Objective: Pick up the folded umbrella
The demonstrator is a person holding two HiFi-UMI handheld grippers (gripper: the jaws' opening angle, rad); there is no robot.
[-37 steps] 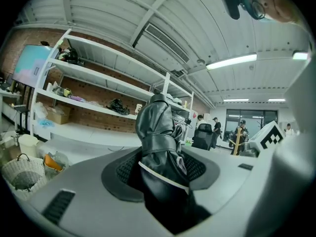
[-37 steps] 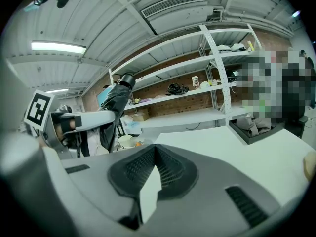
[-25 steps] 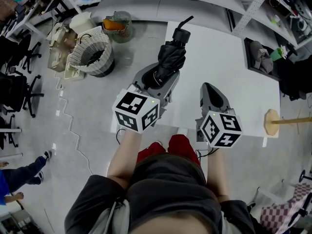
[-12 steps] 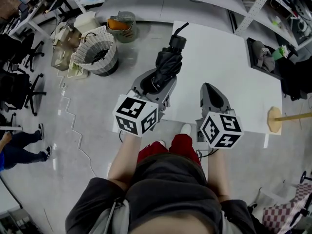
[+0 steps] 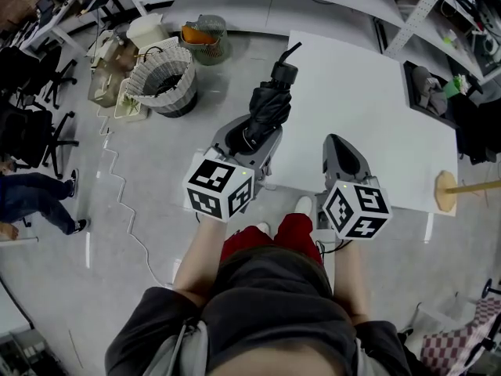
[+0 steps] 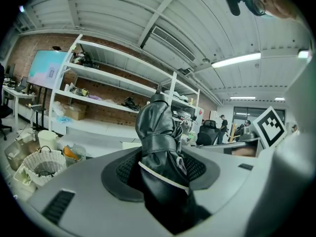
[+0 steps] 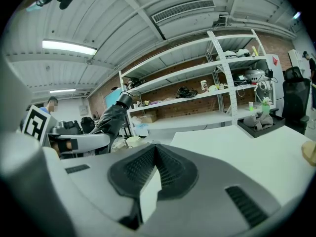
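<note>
The folded black umbrella [image 5: 266,104] is held off the white table [image 5: 368,108], its handle end and strap pointing away from me over the table's left edge. My left gripper [image 5: 249,135] is shut on the umbrella's lower bundle. In the left gripper view the umbrella [image 6: 158,132] fills the space between the pads and rises upright from my left gripper [image 6: 160,169]. My right gripper [image 5: 338,143] hovers over the table's near edge, shut with nothing in it. In the right gripper view the tips of my right gripper [image 7: 155,149] meet, and the umbrella [image 7: 112,120] shows at left.
A wicker basket [image 5: 160,84] and a bin with orange contents [image 5: 202,37] stand on the floor left of the table. A wooden stand base [image 5: 446,190] sits at the table's right corner. A person's legs [image 5: 31,198] are at the far left, near office chairs.
Both grippers have drawn back toward the table's near-left edge, the umbrella still in the left one. The person on the floor at left has walked further into view.
</note>
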